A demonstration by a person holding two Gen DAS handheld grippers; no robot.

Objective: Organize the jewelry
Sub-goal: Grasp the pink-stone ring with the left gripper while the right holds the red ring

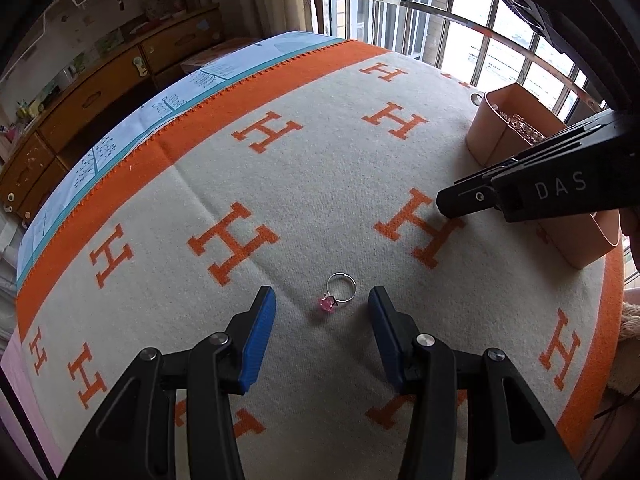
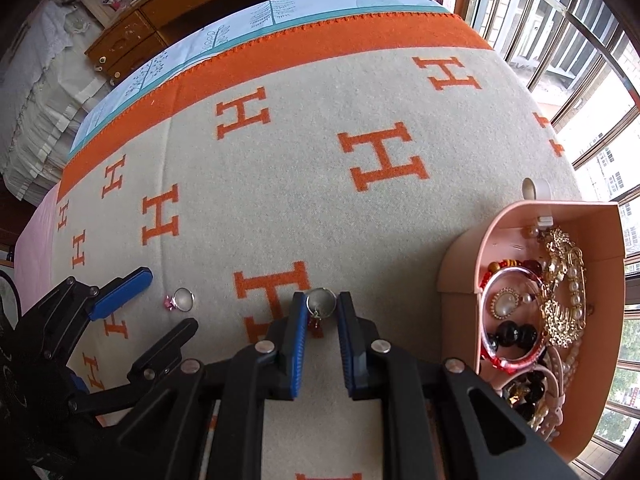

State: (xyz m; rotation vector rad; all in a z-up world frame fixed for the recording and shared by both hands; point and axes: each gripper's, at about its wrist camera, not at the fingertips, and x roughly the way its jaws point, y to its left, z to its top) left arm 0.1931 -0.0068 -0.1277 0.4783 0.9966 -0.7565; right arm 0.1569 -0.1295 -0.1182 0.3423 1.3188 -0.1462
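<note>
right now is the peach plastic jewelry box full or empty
Partly full: the peach plastic jewelry box holds gold chains, pearls and bangles.

Bright daylight enters through the barred window [image 1: 480, 36] at one to three o'clock, blown out white there. Shadows on the blanket [image 1: 320, 184] are soft. Fisheye bending and dark vignetting mark every edge; the centre stays sharp.
</note>
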